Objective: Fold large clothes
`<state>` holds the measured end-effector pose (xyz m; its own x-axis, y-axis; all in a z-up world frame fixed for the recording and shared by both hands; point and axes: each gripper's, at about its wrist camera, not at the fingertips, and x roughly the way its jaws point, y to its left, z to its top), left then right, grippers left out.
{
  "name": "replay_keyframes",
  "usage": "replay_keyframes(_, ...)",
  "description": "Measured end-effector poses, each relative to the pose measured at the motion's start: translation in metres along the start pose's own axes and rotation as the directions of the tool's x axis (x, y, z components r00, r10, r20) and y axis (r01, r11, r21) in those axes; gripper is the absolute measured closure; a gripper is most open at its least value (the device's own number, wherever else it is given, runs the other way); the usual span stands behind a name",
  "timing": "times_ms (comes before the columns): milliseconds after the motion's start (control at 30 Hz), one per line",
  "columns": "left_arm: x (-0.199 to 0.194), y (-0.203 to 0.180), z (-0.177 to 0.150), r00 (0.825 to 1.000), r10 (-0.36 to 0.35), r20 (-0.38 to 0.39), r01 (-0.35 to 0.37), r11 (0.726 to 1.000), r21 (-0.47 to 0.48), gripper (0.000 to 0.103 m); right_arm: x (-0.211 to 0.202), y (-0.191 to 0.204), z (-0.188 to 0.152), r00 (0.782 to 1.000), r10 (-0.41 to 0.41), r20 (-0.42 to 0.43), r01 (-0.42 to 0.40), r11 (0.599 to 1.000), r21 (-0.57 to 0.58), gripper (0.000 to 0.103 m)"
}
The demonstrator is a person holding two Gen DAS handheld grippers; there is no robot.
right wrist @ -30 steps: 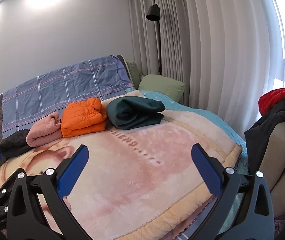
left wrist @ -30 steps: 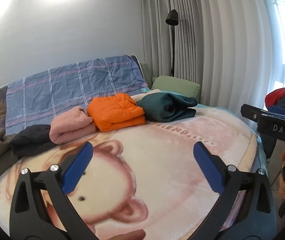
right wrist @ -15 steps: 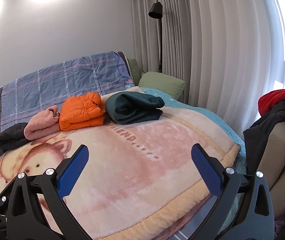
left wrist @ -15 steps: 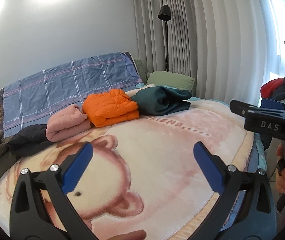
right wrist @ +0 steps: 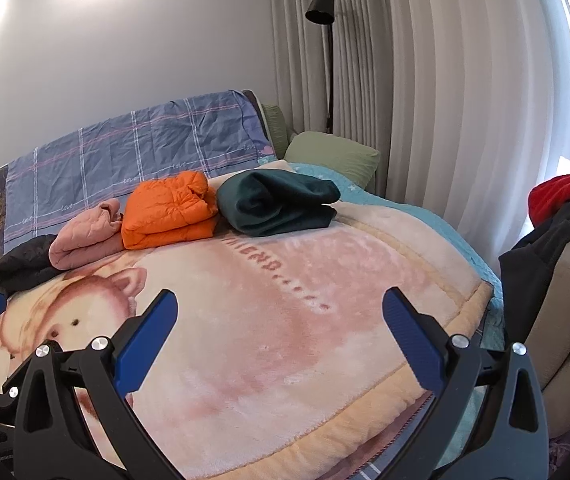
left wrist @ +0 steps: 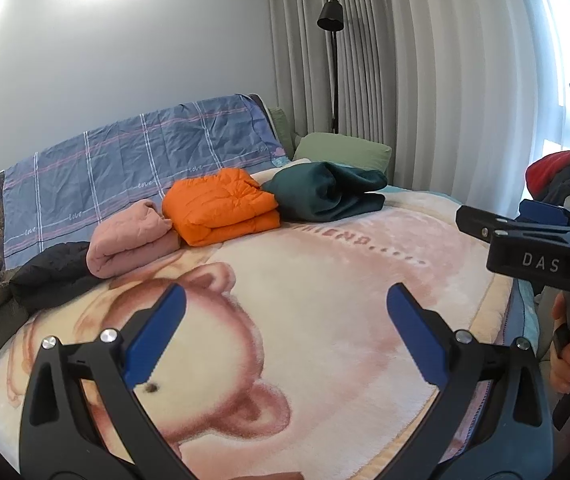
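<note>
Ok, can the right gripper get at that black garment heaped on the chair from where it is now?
Probably yes. The right gripper is open and empty, and nothing lies between it and the black garment draped over the chair on its right.

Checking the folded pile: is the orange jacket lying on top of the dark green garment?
No, the orange jacket lies beside the green garment.
</note>
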<state>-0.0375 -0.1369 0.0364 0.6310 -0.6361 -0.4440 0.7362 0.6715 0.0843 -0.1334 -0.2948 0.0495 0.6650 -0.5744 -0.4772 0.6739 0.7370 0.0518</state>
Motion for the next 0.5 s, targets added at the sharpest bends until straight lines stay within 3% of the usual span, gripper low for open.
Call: replay_keyframes(500,0.009,0.014,-0.003,0.999,0.022,-0.027,-0.023,0.999,-0.038,0.002,0.010,0.010,-0.004,1.000,0.008,-0.024,-0.009,1.000,-0.016,0.001)
